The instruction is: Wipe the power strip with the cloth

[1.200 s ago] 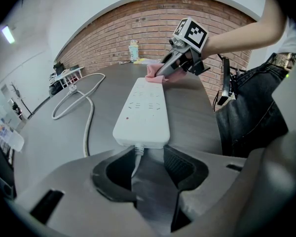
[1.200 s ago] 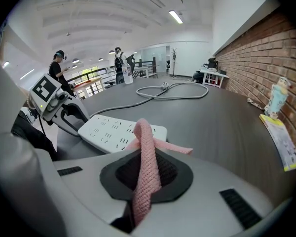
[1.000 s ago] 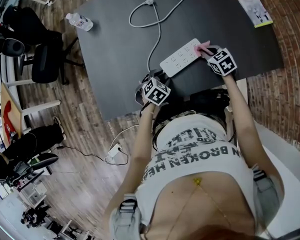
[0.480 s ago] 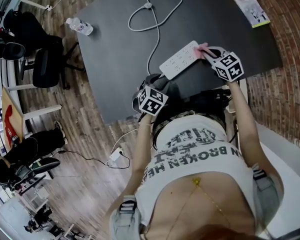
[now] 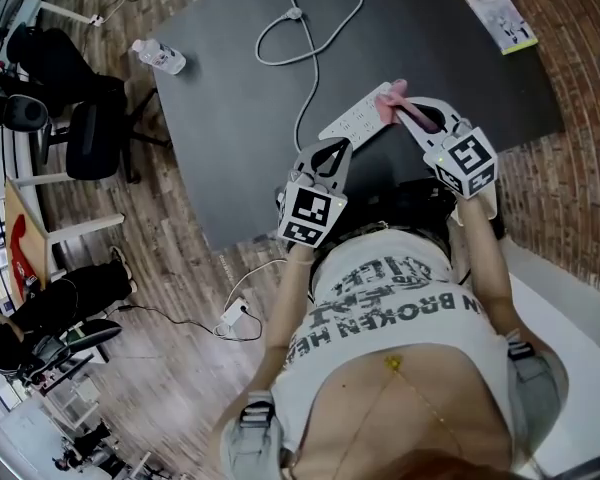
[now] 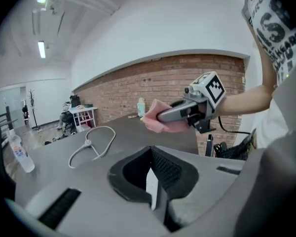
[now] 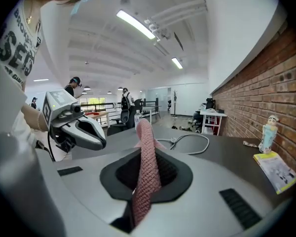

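Note:
The white power strip [image 5: 355,120] lies on the black table [image 5: 230,118], and its grey cable [image 5: 310,28] loops away towards the far side. My right gripper [image 5: 402,108] is shut on the pink cloth [image 5: 391,99], held in the air by the strip's right end. In the right gripper view the cloth [image 7: 147,162] stands up between the jaws. My left gripper [image 5: 336,146] is raised over the table's near edge, left of the strip, shut with nothing in it. In the left gripper view its jaws meet, and the right gripper [image 6: 160,116] with the cloth [image 6: 155,113] is ahead.
A water bottle [image 5: 160,56] lies near the table's far left corner. A yellow-edged leaflet [image 5: 502,13] is at the far right, by the brick wall [image 5: 580,88]. Office chairs [image 5: 80,118] and floor cables [image 5: 230,308] are on the left.
Both grippers have risen off the table towards me. The right one lifted the cloth from the strip's end. The left gripper's jaws now meet at their tips.

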A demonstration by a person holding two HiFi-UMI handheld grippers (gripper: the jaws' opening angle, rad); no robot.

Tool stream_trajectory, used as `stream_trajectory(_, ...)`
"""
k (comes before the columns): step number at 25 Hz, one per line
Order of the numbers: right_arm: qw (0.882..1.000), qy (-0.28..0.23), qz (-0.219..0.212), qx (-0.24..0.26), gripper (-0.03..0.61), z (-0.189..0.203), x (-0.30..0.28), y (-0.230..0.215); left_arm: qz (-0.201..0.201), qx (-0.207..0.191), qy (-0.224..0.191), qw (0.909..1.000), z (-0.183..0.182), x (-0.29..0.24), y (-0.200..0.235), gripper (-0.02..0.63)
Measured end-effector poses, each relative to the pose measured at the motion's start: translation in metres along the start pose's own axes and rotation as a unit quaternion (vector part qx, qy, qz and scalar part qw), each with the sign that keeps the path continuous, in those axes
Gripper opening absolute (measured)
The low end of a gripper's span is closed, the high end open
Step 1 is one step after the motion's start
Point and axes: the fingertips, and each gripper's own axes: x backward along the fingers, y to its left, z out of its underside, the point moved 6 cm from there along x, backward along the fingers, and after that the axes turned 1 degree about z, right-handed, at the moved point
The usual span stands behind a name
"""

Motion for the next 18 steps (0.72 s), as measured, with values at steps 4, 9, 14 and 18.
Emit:
stream_trajectory(4,0.998,-0.057,0.006,-0.01,0.017,-0.02,0.005,0.021,-0.01,0.028,-0.065,0.9974,-0.034,0.011,0.002,0.008)
stream_trajectory(9,0.993,-0.117,-0.006,-0.017,0.017,-0.053,0.014,0.038,-0.02,0.031,-0.115,0.9926,-0.066,0.029,0.003,0.008)
stream_trajectory(14,0.988,-0.154,-0.014,-0.016,0.017,-0.084,0.025,0.043,-0.031,0.023,-0.159,0.9865,-0.093,0.045,0.004,0.008)
stream_trajectory(18,0.985,-0.17,-0.017,-0.013,0.017,-0.1,0.03,0.048,-0.035,0.006,-0.178,0.9835,-0.104,0.053,0.004,0.008)
